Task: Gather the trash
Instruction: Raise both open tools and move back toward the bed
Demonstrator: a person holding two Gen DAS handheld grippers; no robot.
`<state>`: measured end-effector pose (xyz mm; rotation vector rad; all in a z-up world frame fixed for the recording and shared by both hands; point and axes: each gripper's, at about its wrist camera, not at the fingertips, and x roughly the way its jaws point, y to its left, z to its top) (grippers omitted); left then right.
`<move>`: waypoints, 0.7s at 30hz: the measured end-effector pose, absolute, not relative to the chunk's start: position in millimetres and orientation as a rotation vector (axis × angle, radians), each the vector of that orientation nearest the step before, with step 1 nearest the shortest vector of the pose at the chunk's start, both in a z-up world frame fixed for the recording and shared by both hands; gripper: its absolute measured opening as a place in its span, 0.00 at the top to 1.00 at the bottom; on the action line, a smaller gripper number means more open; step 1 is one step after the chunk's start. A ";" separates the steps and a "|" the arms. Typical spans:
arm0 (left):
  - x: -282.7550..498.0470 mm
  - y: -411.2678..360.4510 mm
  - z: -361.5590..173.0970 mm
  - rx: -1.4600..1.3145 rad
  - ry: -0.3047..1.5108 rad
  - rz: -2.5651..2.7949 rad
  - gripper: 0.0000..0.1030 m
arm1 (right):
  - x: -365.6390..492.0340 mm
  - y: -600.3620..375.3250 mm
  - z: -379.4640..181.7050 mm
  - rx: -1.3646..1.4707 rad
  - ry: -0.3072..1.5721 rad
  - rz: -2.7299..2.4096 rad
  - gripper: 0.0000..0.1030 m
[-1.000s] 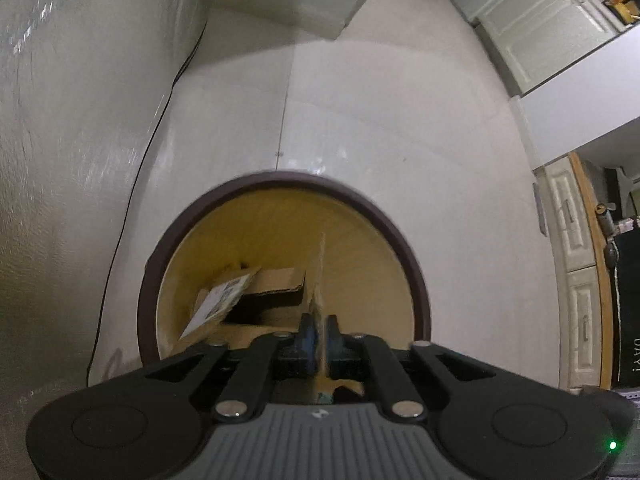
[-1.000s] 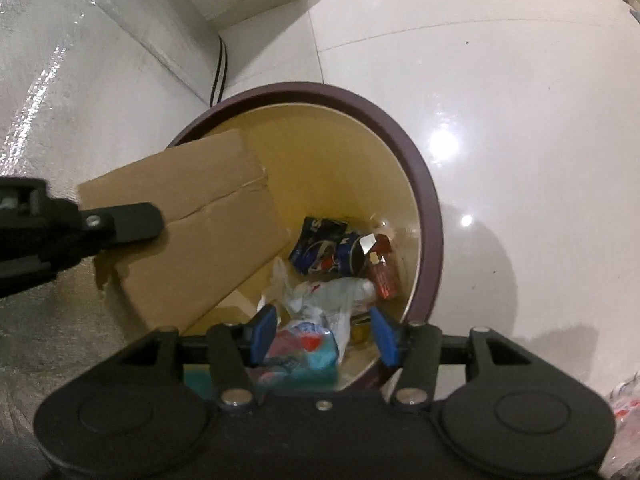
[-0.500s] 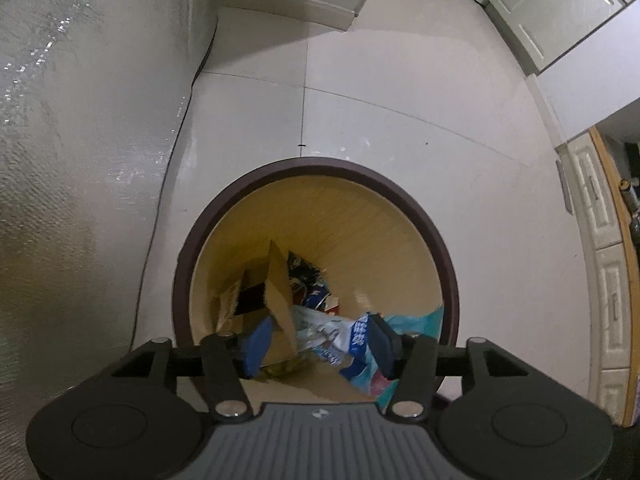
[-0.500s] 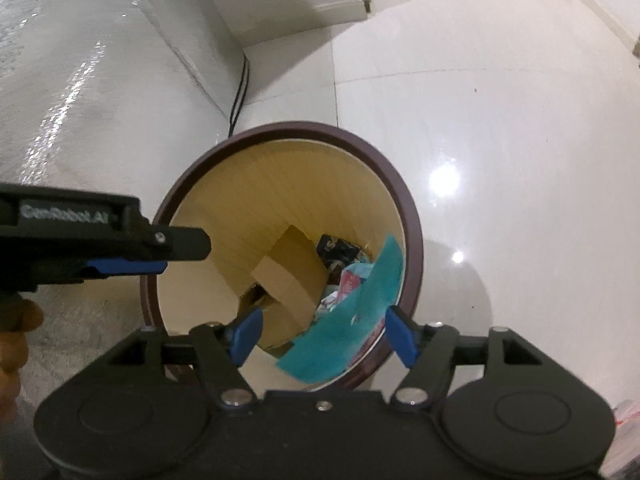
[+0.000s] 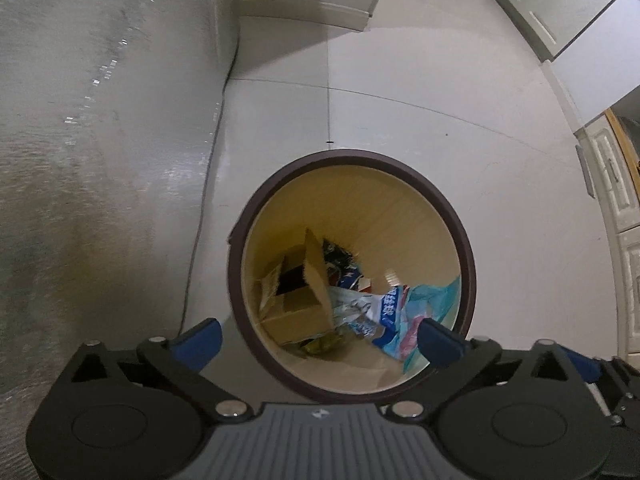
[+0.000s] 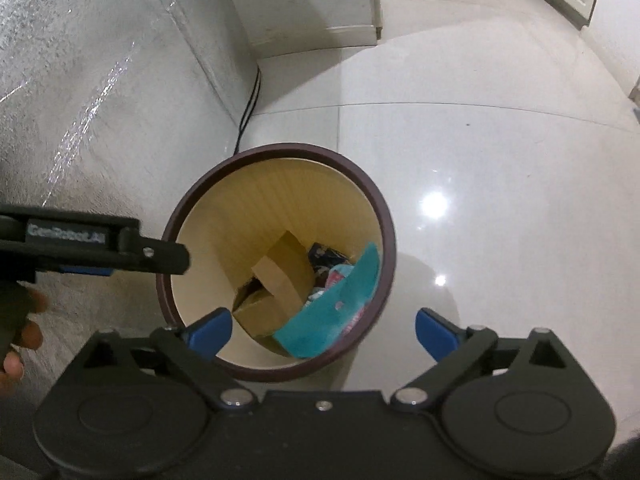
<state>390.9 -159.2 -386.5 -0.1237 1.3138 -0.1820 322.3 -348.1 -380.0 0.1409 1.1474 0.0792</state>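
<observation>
The left gripper (image 5: pixel 318 338) had its blue fingers (image 5: pixel 200 338) spread wide with nothing between them, and the right gripper (image 6: pixel 324 332) was spread just as wide and just as empty. Both hung above the open mouth of a round bin (image 5: pixel 468 248) with a dark brown rim and a yellow inner wall, standing on a pale tiled floor (image 6: pixel 500 184). In the right wrist view the left gripper reached in from the left edge, its tip over the bin's left rim, with the person's hand (image 6: pixel 20 336) behind it. The trash lay at the bottom of the bin: a cardboard box (image 5: pixel 298 308) with its flap tilted up sat toward the left wall, a teal plastic bag (image 6: pixel 340 312) leaned against the right wall up to the rim, and printed wrappers (image 5: pixel 360 312) were packed between them. A black cable (image 6: pixel 250 112) ran along the foot of the wall (image 5: pixel 88 140) left of the bin.
</observation>
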 end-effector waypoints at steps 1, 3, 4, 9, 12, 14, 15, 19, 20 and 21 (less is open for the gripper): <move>388.3 -158.2 -383.6 -0.111 1.312 -0.176 0.00 | 319.6 -348.6 -376.8 0.137 1.145 0.071 0.00; 383.6 -156.7 -378.9 -0.095 1.310 -0.167 0.00 | 313.3 -350.0 -370.5 0.136 1.141 0.059 0.00; 381.0 -155.9 -376.7 -0.092 1.311 -0.164 0.00 | 311.7 -350.8 -368.8 0.140 1.137 0.056 0.00; 369.8 -151.8 -363.5 -0.074 1.308 -0.149 0.00 | 301.6 -354.7 -353.5 0.160 1.119 0.037 0.00; 362.6 -148.2 -353.2 -0.080 1.290 -0.151 0.00 | 296.3 -358.4 -343.4 0.166 1.106 0.021 0.00; 357.1 -145.3 -344.6 -0.089 1.272 -0.148 0.00 | 293.2 -361.0 -337.2 0.176 1.100 0.006 0.00; 354.4 -143.6 -339.8 -0.092 1.265 -0.146 0.00 | 292.6 -360.8 -334.7 0.180 1.096 0.000 0.00; 342.1 -139.1 -319.8 -0.084 1.229 -0.143 0.00 | 284.6 -361.2 -322.9 0.177 1.083 -0.017 0.00; 338.4 -137.6 -314.6 -0.085 1.222 -0.142 0.00 | 282.3 -361.3 -319.7 0.175 1.079 -0.022 0.00; 335.6 -136.1 -309.9 -0.087 1.215 -0.142 0.00 | 281.0 -360.0 -316.8 0.174 1.074 -0.027 0.00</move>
